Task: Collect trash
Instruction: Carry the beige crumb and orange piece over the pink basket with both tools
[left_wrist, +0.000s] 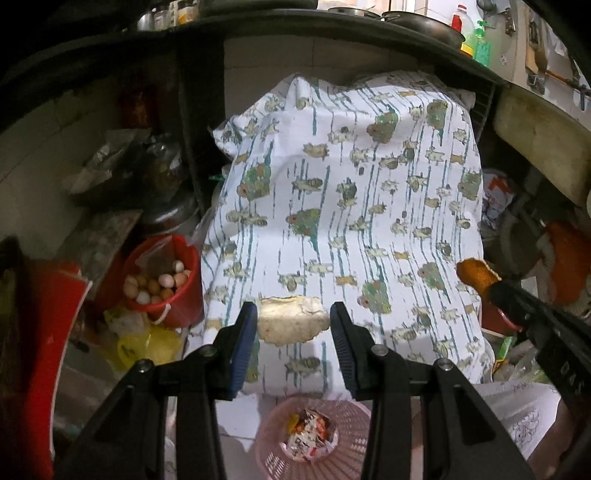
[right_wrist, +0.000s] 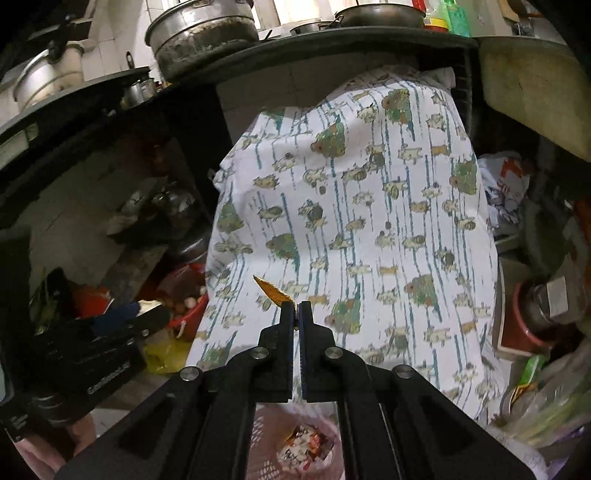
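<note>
A pale flat piece of peel (left_wrist: 293, 319) lies on the patterned cloth (left_wrist: 351, 206) near its front edge. My left gripper (left_wrist: 293, 321) is open, its fingers on either side of that piece. My right gripper (right_wrist: 295, 306) is shut on an orange peel piece (right_wrist: 271, 290) and holds it above the cloth (right_wrist: 351, 229); it also shows in the left wrist view (left_wrist: 478, 275). A pink mesh basket (left_wrist: 354, 417) with a crumpled wrapper (left_wrist: 312, 434) inside stands on the floor below both grippers, also seen in the right wrist view (right_wrist: 327, 432).
A red bucket of eggs (left_wrist: 162, 284) and a yellow bag (left_wrist: 155, 343) sit left of the cloth. A dark shelf (left_wrist: 332, 33) with pots and bottles runs overhead. Bags, a jar and clutter (right_wrist: 535, 325) crowd the right side.
</note>
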